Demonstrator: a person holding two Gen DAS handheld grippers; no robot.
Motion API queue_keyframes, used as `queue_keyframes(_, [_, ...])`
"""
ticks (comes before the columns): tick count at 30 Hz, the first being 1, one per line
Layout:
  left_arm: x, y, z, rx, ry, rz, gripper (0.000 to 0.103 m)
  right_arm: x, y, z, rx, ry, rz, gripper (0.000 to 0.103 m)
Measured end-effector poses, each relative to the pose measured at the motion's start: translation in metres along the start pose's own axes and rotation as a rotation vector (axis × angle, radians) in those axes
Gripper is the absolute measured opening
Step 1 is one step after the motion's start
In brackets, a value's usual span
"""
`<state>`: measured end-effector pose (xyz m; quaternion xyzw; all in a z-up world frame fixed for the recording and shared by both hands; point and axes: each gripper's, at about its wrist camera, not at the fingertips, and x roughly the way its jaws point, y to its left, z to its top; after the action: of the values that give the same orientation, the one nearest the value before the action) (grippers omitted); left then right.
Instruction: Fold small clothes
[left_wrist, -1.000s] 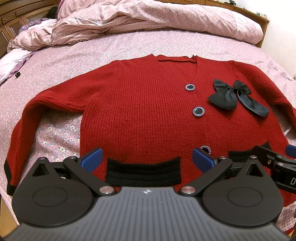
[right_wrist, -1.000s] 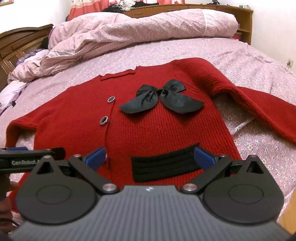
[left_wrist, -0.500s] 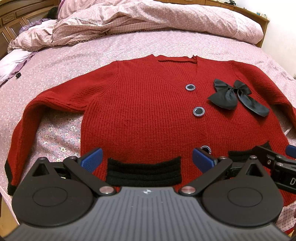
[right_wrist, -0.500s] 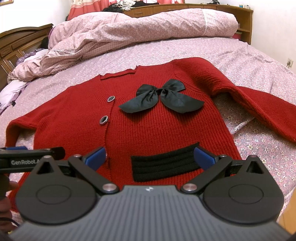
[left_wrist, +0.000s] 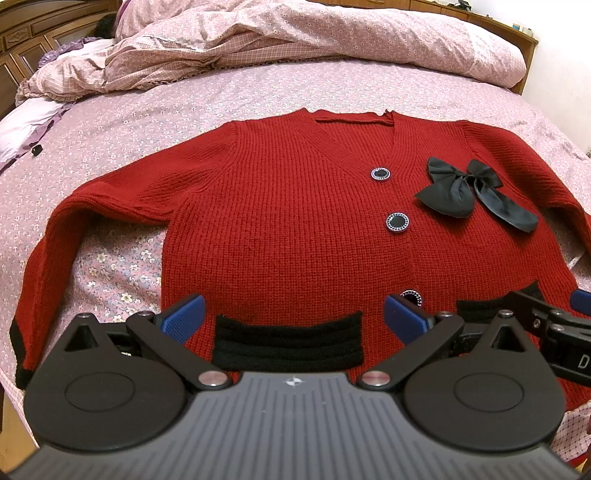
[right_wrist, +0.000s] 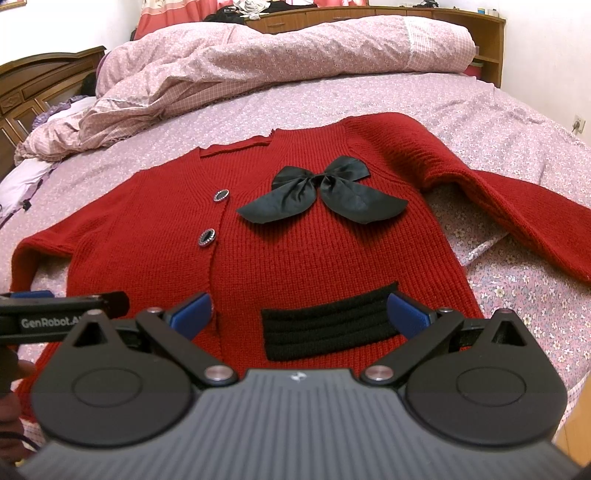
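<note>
A small red knit cardigan (left_wrist: 288, 221) lies flat, front up, on the bed, sleeves spread to both sides; it also shows in the right wrist view (right_wrist: 303, 251). It has a black bow (right_wrist: 321, 192), dark buttons and two black pocket bands (left_wrist: 290, 343). My left gripper (left_wrist: 293, 319) is open and empty, hovering over the left pocket band near the hem. My right gripper (right_wrist: 299, 312) is open and empty over the right pocket band (right_wrist: 328, 328). Each gripper shows at the edge of the other's view.
The pink floral bedsheet (left_wrist: 129, 122) surrounds the cardigan. A rumpled quilt (right_wrist: 258, 62) is piled at the far end by the wooden headboard (right_wrist: 44, 85). The bed's near edge lies just below the hem.
</note>
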<state>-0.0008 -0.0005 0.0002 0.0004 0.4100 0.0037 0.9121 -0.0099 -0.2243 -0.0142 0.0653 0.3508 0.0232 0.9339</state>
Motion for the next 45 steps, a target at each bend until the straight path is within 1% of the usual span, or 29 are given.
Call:
queue_keyframes(17, [0.0,0.0,0.0,0.001,0.0,0.001,0.103,0.001,0.0,0.0,0.0,0.002,-0.001,0.103])
queue_keyframes(22, [0.0,0.0,0.0,0.0,0.0,0.003,0.103,-0.003,0.003,0.008,0.001,0.003,-0.001,0.103])
queue_keyframes(23, [0.0,0.0,0.0,0.0,0.0,0.003,0.103,0.003,-0.002,-0.003,0.002,0.003,-0.002,0.103])
queue_keyframes(24, [0.0,0.0,0.0,0.0,0.001,0.003,0.103,0.003,-0.002,-0.004,0.002,0.003,-0.002,0.103])
queue_keyframes(27, [0.0,0.0,0.0,0.001,0.0,0.003,0.103,0.003,-0.001,0.0,0.002,0.003,-0.001,0.103])
queue_keyframes(31, [-0.001,0.002,0.0,0.003,-0.003,0.006,0.103,0.002,-0.001,-0.003,0.003,0.005,-0.001,0.103])
queue_keyframes(40, [0.001,0.003,0.003,0.012,0.001,0.012,0.103,0.004,-0.011,0.002,0.042,0.011,0.0,0.103])
queue_keyframes(45, [0.006,0.002,0.006,0.012,0.008,0.018,0.103,0.003,-0.02,0.006,0.06,0.0,0.003,0.103])
